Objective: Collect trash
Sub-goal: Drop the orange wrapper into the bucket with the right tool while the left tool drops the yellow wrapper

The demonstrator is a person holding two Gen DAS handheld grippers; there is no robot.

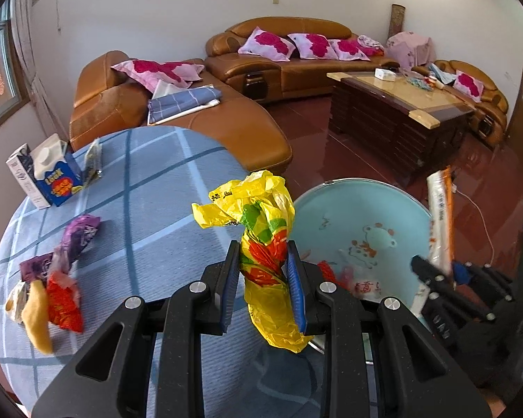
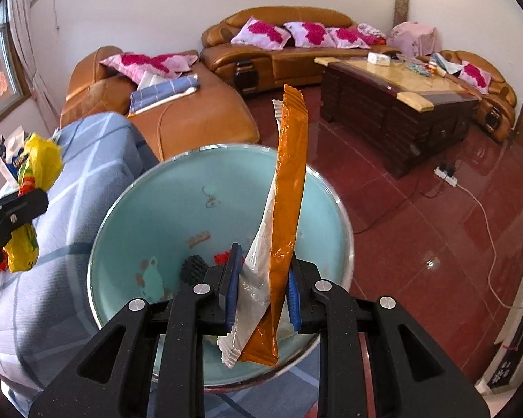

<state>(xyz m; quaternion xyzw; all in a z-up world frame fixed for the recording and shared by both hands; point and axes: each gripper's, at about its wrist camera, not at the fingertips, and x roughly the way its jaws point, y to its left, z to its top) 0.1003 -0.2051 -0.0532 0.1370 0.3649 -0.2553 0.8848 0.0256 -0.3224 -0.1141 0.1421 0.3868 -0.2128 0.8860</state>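
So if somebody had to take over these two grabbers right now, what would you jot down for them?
Left gripper: shut on a crumpled yellow bag, near the basin's edge.
Right gripper: shut on a long orange wrapper, above the pale blue basin.
Done: a few scraps already lie in the basin.
Left: drop both pieces in, then fetch the cartons and the loose wrappers on the checked table.

crumpled yellow bag (image 1: 261, 240), upright orange wrapper (image 2: 289, 202), teal basin (image 2: 177, 209)
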